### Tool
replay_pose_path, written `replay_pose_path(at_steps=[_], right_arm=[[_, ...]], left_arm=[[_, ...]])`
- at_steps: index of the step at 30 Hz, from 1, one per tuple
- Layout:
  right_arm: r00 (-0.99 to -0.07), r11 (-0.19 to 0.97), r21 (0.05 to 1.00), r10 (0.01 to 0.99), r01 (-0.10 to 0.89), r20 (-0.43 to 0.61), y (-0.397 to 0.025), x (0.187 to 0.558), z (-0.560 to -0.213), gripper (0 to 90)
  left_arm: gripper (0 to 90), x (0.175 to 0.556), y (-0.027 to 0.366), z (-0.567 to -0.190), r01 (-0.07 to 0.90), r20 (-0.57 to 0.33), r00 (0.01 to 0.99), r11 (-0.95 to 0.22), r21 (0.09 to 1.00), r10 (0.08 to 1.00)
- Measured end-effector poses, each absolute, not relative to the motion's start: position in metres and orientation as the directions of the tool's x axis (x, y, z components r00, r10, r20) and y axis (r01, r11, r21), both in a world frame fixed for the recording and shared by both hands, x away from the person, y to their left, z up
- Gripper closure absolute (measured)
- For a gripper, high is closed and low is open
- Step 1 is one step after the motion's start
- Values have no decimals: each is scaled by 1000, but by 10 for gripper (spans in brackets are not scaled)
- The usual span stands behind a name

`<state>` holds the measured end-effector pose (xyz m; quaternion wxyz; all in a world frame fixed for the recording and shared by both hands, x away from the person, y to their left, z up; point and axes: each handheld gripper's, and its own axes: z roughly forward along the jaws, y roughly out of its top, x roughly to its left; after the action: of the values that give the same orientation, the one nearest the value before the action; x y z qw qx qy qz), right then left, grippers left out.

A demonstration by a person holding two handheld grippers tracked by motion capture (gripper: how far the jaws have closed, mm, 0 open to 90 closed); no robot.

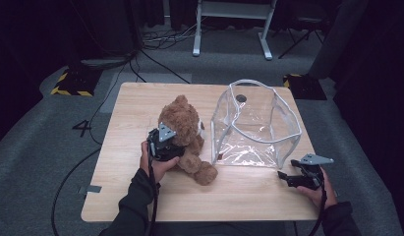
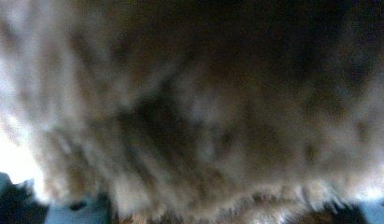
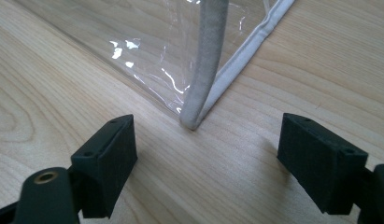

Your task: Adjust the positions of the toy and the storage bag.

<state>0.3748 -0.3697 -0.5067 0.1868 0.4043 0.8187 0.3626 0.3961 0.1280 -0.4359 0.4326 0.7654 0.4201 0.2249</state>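
Brown teddy bear [image 1: 186,132] sitting left of centre on the light wooden table [image 1: 140,105], facing roughly 3 o'clock, one foot stretched toward 5 o'clock. Left gripper [image 1: 164,145] pressed against the bear's back from 7 o'clock, grey three-cornered plate on top, held by the left hand [image 1: 153,164]; jaws buried in the fur, so cannot tell whether open or clamped. Blurred brown fur [image 2: 194,102] close against the lens in the left gripper view. Clear plastic bag [image 1: 256,123] with pale grey piping standing open just beside the bear at its 3 o'clock, mouth upward. Right gripper [image 1: 288,178] low near the table's edge, at 5 o'clock from the bag's near corner, jaws spread wide and empty, pointing at 10 o'clock. Bag's piped corner [image 3: 199,112] resting on the wood between and beyond those jaws in the right gripper view, not touched. White "4" [image 1: 83,128] on the grey floor at 9 o'clock from the table
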Motion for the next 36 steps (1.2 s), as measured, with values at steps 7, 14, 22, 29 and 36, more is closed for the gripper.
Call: replay_pose_path(at_steps=[7, 14, 22, 29, 36], right_arm=[[-603, 410, 745, 797, 527, -13, -370, 375, -507, 195], [-604, 411, 745, 797, 526, -13, -370, 375, -507, 195], [-604, 411, 745, 797, 526, -13, -370, 375, -507, 195], [-604, 411, 745, 797, 526, -13, -370, 375, -507, 196], [-604, 410, 745, 797, 526, -13, -370, 375, -507, 196]], left_arm=[[465, 402, 129, -439, 434, -20, 549, -264, 861, 836], [479, 414, 131, -441, 420, -26, 546, -246, 874, 838], [483, 435, 131, -444, 399, -25, 542, -232, 887, 840], [482, 451, 132, -444, 402, -30, 538, -225, 888, 843], [482, 455, 138, -448, 396, -60, 532, -186, 899, 844]])
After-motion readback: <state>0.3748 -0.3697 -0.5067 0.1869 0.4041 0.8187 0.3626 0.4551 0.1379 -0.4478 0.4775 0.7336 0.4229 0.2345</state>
